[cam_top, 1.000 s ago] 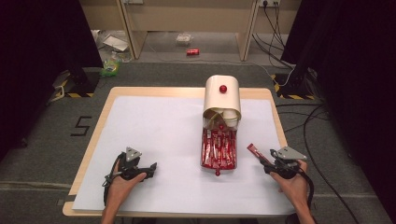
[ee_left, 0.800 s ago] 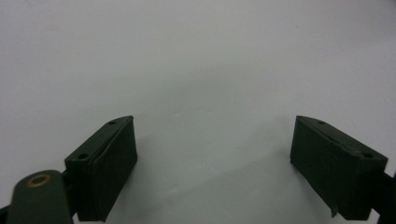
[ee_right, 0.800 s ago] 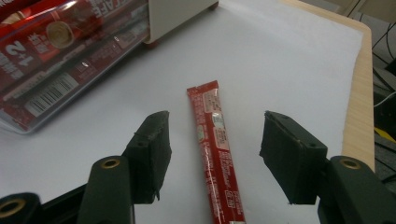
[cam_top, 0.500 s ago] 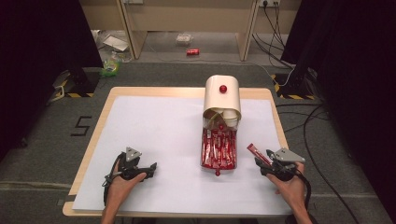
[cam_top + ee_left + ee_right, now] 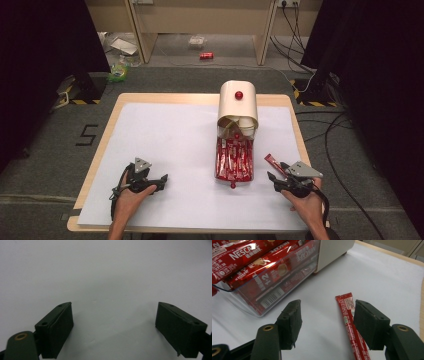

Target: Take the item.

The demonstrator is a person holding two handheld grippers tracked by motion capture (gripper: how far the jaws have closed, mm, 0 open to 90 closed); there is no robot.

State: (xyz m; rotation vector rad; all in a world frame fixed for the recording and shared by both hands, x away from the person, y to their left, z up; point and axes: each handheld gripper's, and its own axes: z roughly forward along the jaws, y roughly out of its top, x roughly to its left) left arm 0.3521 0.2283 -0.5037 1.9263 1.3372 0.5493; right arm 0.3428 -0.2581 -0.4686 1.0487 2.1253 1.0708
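Where white table cover (image 5: 387, 277) spreads, slim red glossy coffee stick (image 5: 352, 322), barcode-printed.

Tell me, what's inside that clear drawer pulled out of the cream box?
The clear drawer holds red Nescafe coffee sticks, packed side by side. What lies beneath the top sticks is covered. One loose stick lies outside, between the right gripper jaws.
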